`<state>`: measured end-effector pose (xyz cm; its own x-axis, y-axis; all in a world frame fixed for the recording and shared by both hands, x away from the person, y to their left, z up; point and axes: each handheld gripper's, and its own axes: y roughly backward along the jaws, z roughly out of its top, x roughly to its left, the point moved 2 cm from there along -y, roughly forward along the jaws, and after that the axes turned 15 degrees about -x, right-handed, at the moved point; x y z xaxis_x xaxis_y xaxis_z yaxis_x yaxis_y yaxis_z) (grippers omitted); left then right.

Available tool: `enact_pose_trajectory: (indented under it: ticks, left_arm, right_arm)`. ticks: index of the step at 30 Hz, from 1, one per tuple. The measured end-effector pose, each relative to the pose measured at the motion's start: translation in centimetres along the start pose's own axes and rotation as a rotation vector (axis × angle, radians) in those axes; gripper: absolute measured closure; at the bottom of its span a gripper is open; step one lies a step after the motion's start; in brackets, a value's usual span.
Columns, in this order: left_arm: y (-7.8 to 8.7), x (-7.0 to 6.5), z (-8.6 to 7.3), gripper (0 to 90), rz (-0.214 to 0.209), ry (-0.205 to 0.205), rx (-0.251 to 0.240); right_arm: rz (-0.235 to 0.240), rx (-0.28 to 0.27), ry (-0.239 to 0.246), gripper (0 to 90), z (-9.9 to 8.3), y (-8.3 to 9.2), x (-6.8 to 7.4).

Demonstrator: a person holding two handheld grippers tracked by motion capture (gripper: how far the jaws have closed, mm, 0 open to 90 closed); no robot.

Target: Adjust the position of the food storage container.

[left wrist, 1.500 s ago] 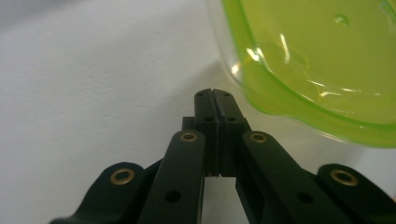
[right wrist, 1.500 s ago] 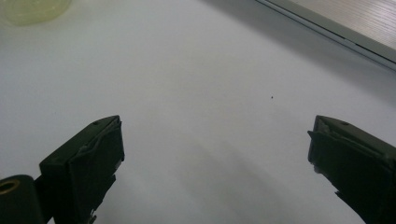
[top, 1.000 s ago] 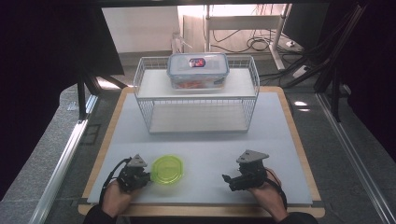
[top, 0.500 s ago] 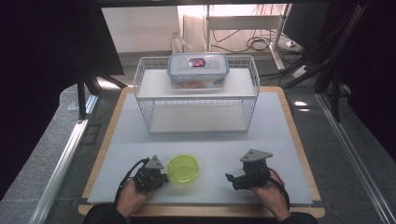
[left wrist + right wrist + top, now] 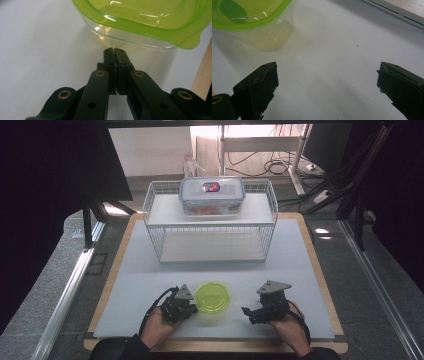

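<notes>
- The green-lidded clear container [image 5: 212, 296] is sitting on the white mat [image 5: 150, 270] of the bench, near the front edge, between the two grippers.
- The left gripper [image 5: 114, 51] is resting with its jaws pressed fully together (nothing between them), tips right at the container's clear wall below the lid rim.
- The right gripper [image 5: 325, 82] is sitting apart from the container, jaws standing wide with bare mat between them.
- A wire rack [image 5: 155, 227] is standing at the back, carrying a lidded food box [image 5: 212, 195] on its top shelf.
</notes>
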<state>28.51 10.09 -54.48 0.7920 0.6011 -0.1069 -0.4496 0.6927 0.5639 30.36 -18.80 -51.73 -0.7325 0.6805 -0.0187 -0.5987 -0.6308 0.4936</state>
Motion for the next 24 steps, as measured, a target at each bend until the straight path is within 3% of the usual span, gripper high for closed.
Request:
enact_pose_trajectory:
  ticks: [4, 9, 13, 16, 24]
  left_arm:
    - [0.1, 0.0, 0.1, 87.6, 0.006, -0.003, -0.007]
    - [0.9, 0.5, 0.2, 77.3, 0.038, -0.007, -0.026]
    - [1.9, 0.7, 0.1, 64.9, 0.087, -0.035, -0.041]
    - [2.7, 0.9, -0.1, 51.5, 0.109, -0.034, -0.063]
    - [4.5, 1.1, -0.8, 25.5, 0.122, -0.062, -0.142]
  right_arm:
    - [0.004, -0.001, 0.001, 3.5, 0.0, 0.0, 0.0]
    - [0.012, -0.011, -0.003, 3.3, 0.0, 0.1, -0.2]
    - [0.021, -0.022, -0.005, 2.5, 0.1, 0.1, -0.2]
    - [0.028, -0.028, -0.008, 1.4, 0.1, 0.2, -0.3]
    - [0.042, -0.047, -0.037, 0.7, 0.3, 0.3, -0.3]
